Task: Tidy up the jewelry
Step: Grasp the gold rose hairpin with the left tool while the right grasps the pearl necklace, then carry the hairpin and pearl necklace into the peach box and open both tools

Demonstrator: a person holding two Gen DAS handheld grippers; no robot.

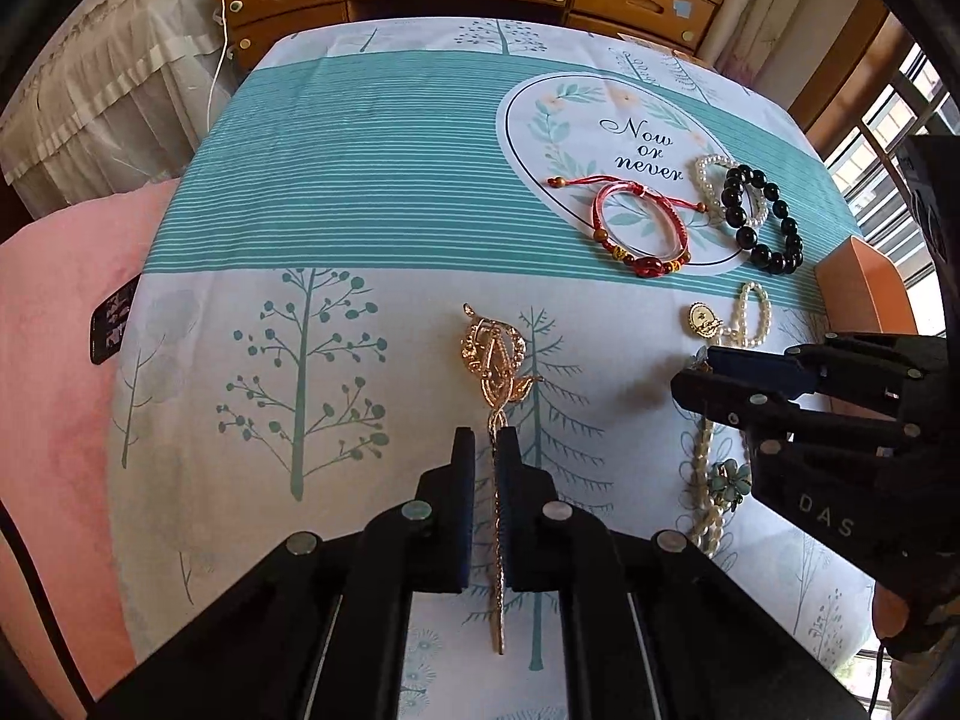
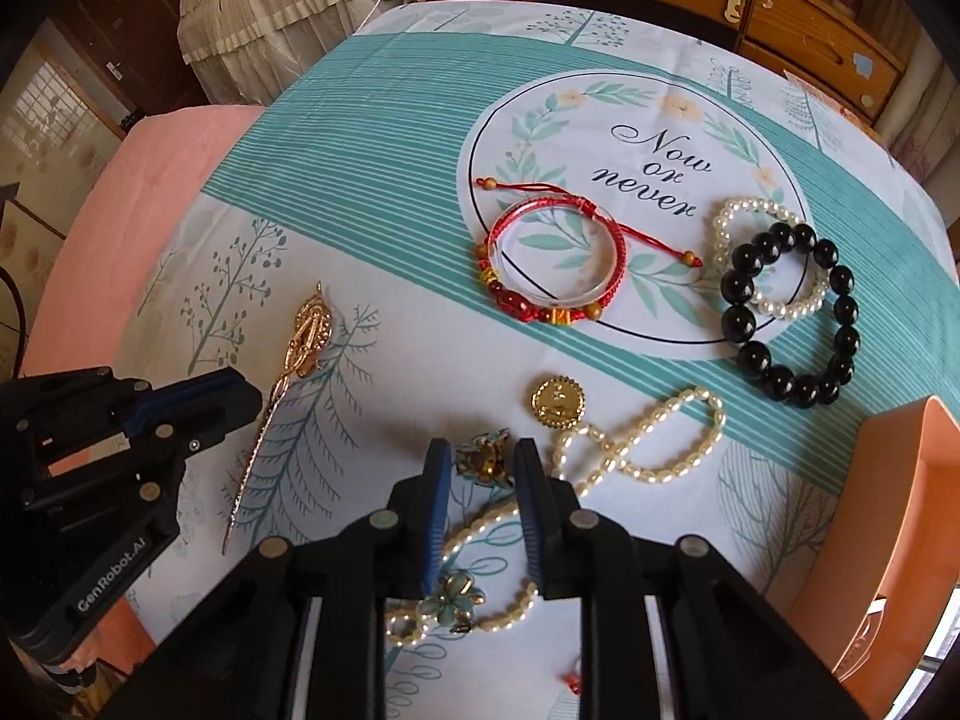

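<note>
The left gripper (image 1: 486, 438) is clenched on the gold hairpin (image 1: 495, 384) lying on the cloth (image 1: 360, 180), the right gripper (image 2: 483, 456) released astride a floral charm (image 2: 485, 461); likely next: lift the hairpin toward the orange box (image 2: 900, 510)

Bright, even daylight from the barred window (image 1: 900, 114) at the right edge, blown out to white there; soft, short shadows under the black two-finger right gripper (image 1: 696, 369) on the teal-striped, tree-printed cloth (image 1: 360, 180). Strong fisheye bending and dark corner vignetting; sharp at centre, softer toward the rims; faint glare on the round black bead bracelet (image 2: 792, 312)
</note>
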